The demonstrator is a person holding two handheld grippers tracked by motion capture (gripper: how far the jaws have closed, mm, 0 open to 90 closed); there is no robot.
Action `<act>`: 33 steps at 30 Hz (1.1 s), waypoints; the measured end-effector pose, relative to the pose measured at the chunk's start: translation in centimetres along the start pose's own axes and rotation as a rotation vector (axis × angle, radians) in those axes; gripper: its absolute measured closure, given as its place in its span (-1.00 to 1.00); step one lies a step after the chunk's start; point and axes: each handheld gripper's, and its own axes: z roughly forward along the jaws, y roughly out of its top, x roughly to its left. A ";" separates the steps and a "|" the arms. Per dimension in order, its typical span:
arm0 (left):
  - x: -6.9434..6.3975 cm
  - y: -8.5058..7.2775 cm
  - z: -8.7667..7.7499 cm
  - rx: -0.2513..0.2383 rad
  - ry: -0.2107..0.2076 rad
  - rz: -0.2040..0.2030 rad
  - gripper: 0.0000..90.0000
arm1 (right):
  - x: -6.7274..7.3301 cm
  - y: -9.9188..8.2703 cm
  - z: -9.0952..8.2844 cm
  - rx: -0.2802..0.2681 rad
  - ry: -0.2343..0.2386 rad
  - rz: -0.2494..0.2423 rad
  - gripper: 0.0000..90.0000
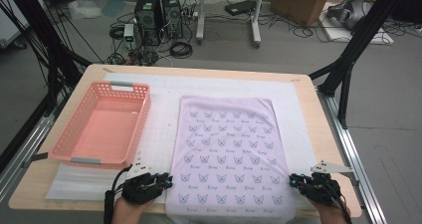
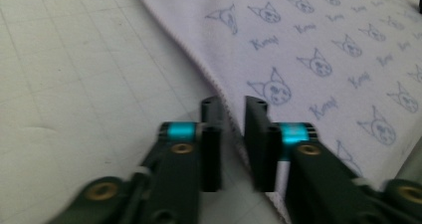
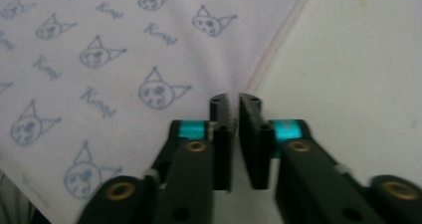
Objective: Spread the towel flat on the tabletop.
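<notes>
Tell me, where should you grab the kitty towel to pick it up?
Probably by its two long side edges near the front, one gripper per side. The towel lies flat, so only its thin hems give the jaws something to pinch. The left gripper already straddles the left hem and the right gripper the right hem, each coming in sideways.

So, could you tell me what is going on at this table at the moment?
A person holds a tool in each hand at the near corners of a lilac towel printed with cat faces, spread flat on a white mat. The left tool straddles the towel's hemmed left edge, its jaws slightly apart. The right tool sits at the right hem, jaws nearly together; whether either pinches cloth is unclear. An empty pink basket waits to the left.
</notes>
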 end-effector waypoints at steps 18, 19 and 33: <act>0.0 1.2 1.4 0.046 0.072 0.059 0.96 | -0.3 0.9 1.6 -0.007 -0.031 0.011 0.96; 0.1 1.0 1.0 0.045 0.063 0.048 0.96 | -0.4 0.7 1.4 -0.009 -0.025 0.013 0.96; 0.6 1.3 0.5 -0.092 -0.004 0.053 -0.01 | -0.6 0.3 0.2 -0.093 -0.061 -0.019 0.04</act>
